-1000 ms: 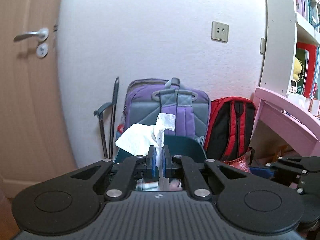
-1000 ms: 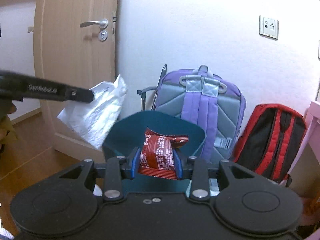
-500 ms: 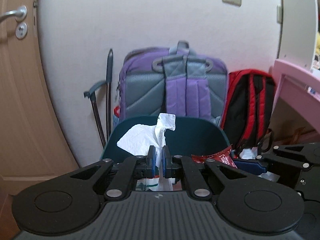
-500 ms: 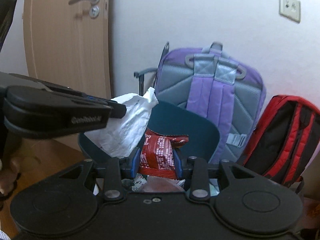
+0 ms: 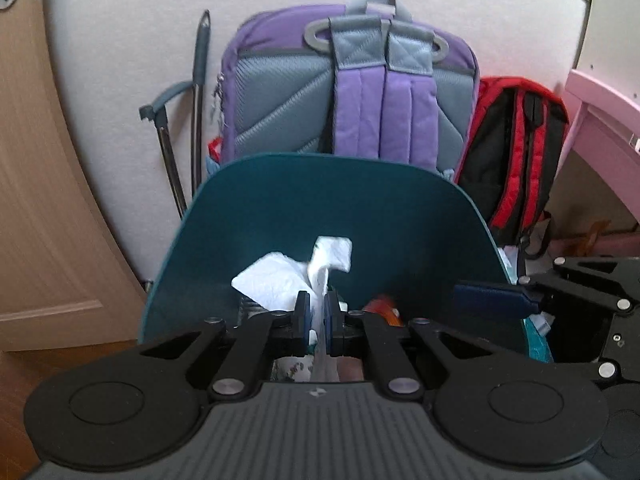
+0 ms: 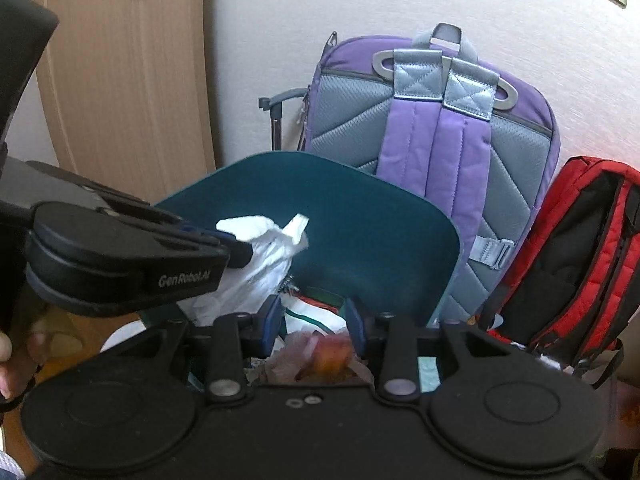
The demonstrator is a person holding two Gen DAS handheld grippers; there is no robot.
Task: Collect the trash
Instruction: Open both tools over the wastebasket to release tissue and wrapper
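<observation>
While your left gripper (image 5: pixel 316 312) sits nearest its camera, its blue-padded fingers (image 5: pixel 302 316) are clamped together on a crumpled white paper tissue (image 5: pixel 280 276). The tissue stands up above the tips and a strip of it hangs down between them. Seen from the right wrist, that gripper reaches in from the left, and the tissue bulges out past its tip, over the near left part of the bin's mouth.

Your right gripper (image 6: pixel 314 320) has its fingers (image 6: pixel 272 320) well apart with nothing gripped between them. Through the gap you look down on trash already lying in the bin: a pale crumpled plastic bag (image 6: pixel 288 352) and an orange-brown lump (image 6: pixel 332 356) that is too blurred to name. Part of your hand (image 6: pixel 6 356) shows at the lower left edge of that view.

Both grippers point down into the dark teal plastic waste bin (image 5: pixel 320 200), whose tall back wall rises just behind the tissue.

Behind the bin, a purple and grey padded backpack (image 5: pixel 348 92) leans upright against the white wall (image 5: pixel 120 40). A red and black backpack (image 5: pixel 516 152) stands just beside it on the right, and a grey metal pole with a handle (image 5: pixel 200 80) on the left. Farther left is a light wooden door (image 5: pixel 40 200); at the far right, a pink painted desk (image 5: pixel 600 112).
</observation>
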